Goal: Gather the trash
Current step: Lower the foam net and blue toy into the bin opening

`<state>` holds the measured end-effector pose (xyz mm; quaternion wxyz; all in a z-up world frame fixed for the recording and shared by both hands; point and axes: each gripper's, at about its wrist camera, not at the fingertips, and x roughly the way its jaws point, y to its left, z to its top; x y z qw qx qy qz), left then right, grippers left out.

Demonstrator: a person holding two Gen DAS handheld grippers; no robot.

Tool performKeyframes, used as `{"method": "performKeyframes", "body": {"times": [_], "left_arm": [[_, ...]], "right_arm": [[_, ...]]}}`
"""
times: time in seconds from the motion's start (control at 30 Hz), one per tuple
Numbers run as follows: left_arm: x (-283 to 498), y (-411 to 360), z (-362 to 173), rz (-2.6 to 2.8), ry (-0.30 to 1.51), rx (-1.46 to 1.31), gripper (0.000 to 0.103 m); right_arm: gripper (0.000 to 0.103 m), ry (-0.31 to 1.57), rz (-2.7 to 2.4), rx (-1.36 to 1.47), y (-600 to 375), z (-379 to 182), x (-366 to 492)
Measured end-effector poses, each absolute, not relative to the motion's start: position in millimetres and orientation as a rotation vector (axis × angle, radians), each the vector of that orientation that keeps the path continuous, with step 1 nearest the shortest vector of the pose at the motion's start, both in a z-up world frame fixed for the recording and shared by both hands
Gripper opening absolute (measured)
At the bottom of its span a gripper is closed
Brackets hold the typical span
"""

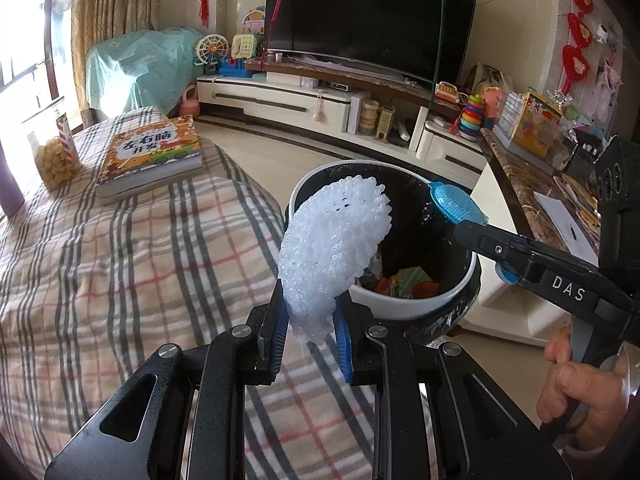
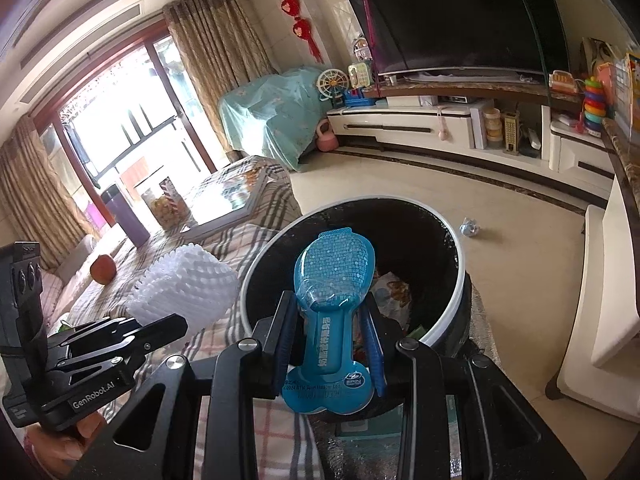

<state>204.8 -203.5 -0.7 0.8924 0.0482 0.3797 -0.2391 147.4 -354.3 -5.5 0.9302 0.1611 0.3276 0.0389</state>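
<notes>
Left wrist view puts my left gripper [image 1: 310,336] closest, its two blue pads pressed on the lower end of a white foam net [image 1: 336,248], the kind that wraps fruit. It stands up from the grip and leans toward the bin [image 1: 420,304], with its top over the near rim. I judge it very light, soft and springy, so it squashes in the pinch and could cling to the pads on release; the low, bunched end is the sensible hold, and I have it there. My right gripper [image 2: 330,354] pinches a blue plastic package [image 2: 330,304] across its narrow waist, with the wide end out over the bin's mouth. That piece looks stiffer, smooth and probably a little slippery, light as well, so the waist is the safest place to hold it. Just beyond both tools, the bin is open and lined in black, with colourful wrappers already at the bottom. Its white rim is the edge to mind, since the net's top only just passes over it. The checked cloth [image 1: 120,264] of the table lies against the bin on the left, carrying a book [image 1: 154,156], while a marble counter [image 1: 520,184] stands close on the right. Farther out, open floor runs to the TV cabinet [image 1: 280,100], and a small crumpled scrap [image 2: 469,227] lies on it.
</notes>
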Motion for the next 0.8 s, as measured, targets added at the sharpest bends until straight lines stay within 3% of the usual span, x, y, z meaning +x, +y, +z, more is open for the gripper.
{"method": "performKeyframes", "body": {"times": [0.8], "left_arm": [[239, -242, 1, -0.502, 0.788, 0.151, 0.020]], "right_arm": [[0.032, 0.698, 0.076, 0.326, -382, -9, 178]]}}
